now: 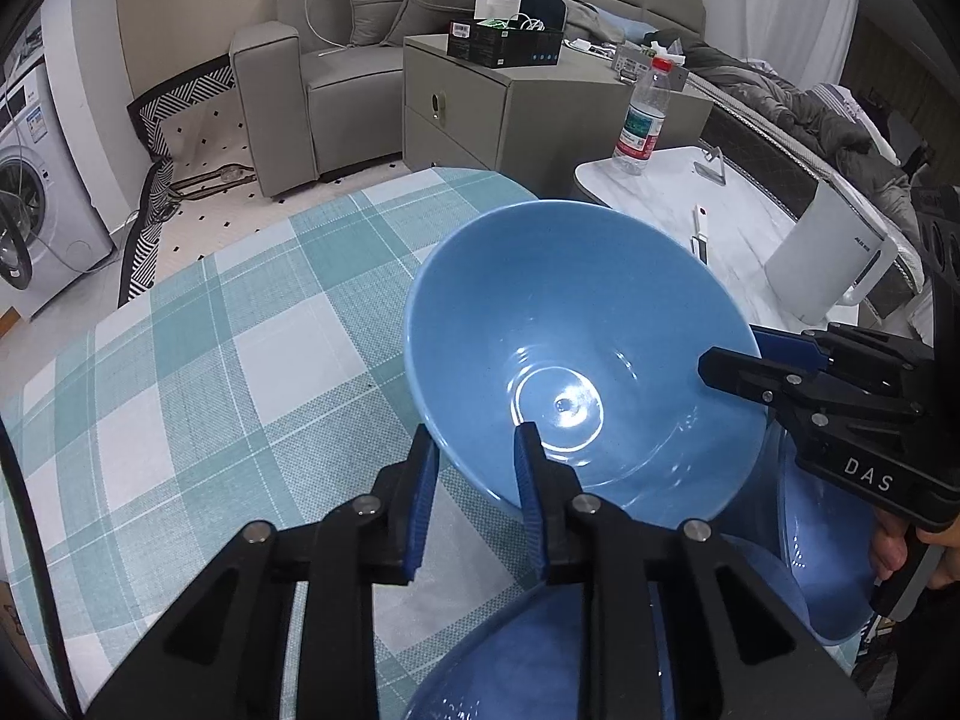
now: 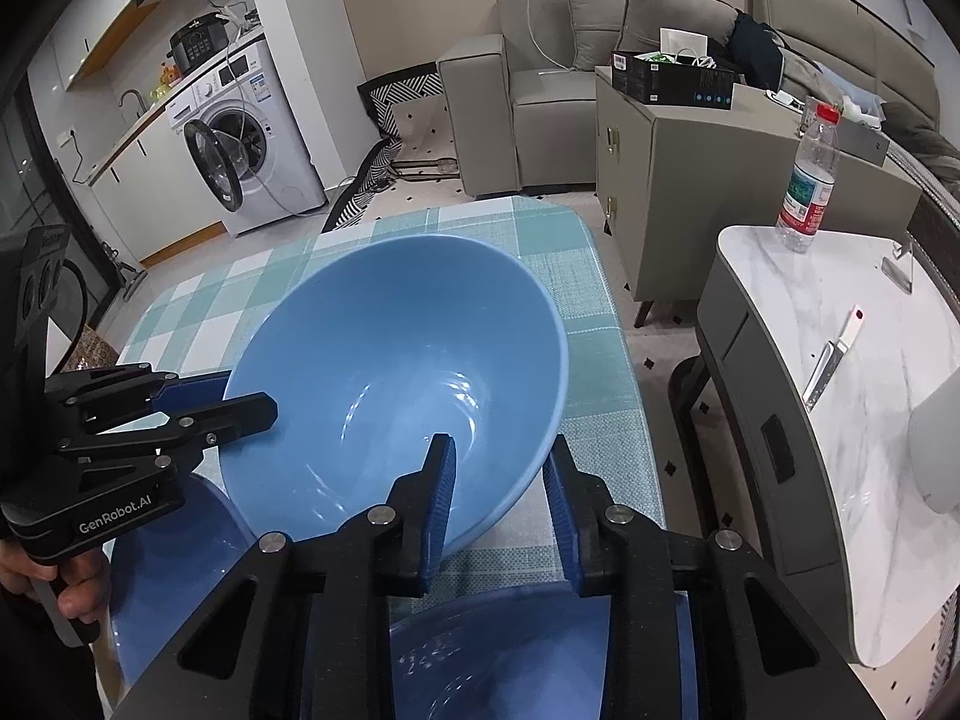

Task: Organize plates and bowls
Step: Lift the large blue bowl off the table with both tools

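Gripping the blue bowl (image 1: 576, 348) w/ both tongs: left gripper (image 1: 474, 468) and right gripper (image 2: 501, 486) each clamped on opposite rims (bowl tilted between them). Next I'd lift evenly, stacking onto plates (image 2: 174, 588) below.

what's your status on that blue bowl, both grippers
Left gripper shut on blue bowl near rim; right gripper shut on opposite rim. Bowl tilted over checked tablecloth. Other blue dishes close below.

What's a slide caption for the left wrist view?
Both claws clamp the blue bowl's rim over the checked tablecloth.
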Action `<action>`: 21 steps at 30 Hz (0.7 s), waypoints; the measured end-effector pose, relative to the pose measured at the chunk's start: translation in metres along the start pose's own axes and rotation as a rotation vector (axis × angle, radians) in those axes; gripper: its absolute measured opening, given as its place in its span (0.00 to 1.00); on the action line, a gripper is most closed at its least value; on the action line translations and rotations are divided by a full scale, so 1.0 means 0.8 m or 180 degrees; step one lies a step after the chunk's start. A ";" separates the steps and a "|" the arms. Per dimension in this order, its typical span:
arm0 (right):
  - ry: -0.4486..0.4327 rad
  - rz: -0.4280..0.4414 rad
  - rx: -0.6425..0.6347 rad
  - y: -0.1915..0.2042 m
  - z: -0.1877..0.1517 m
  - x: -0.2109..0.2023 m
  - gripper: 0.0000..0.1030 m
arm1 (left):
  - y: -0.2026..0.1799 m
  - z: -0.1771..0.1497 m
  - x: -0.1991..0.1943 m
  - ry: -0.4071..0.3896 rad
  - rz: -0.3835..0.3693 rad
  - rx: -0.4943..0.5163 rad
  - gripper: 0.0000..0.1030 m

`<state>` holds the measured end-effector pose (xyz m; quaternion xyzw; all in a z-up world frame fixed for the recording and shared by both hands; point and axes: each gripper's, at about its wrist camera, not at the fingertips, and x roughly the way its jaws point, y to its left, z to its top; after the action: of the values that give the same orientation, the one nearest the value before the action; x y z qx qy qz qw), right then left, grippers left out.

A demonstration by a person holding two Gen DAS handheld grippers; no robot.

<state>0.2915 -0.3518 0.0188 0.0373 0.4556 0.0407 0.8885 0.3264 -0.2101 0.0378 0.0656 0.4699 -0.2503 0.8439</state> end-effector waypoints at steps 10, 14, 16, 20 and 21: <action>-0.0083 -0.0021 -0.0035 0.006 -0.001 -0.009 0.30 | 0.003 0.000 -0.006 -0.0063 0.0018 -0.0029 0.23; -0.0102 -0.0041 -0.0028 0.006 0.000 -0.010 0.30 | 0.002 0.001 -0.006 -0.0079 0.0029 -0.0031 0.23; -0.0113 -0.0050 -0.0028 0.007 -0.001 -0.010 0.30 | 0.001 0.002 -0.005 -0.0084 0.0044 -0.0019 0.23; -0.0146 -0.0057 -0.0021 0.006 -0.002 -0.014 0.30 | 0.000 0.004 -0.007 -0.0104 0.0035 -0.0026 0.24; -0.0154 -0.0059 -0.0026 0.006 -0.002 -0.015 0.30 | 0.000 0.004 -0.007 -0.0114 0.0038 -0.0022 0.24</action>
<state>0.2831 -0.3479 0.0283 0.0304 0.4341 0.0333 0.8997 0.3264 -0.2091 0.0446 0.0610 0.4552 -0.2447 0.8540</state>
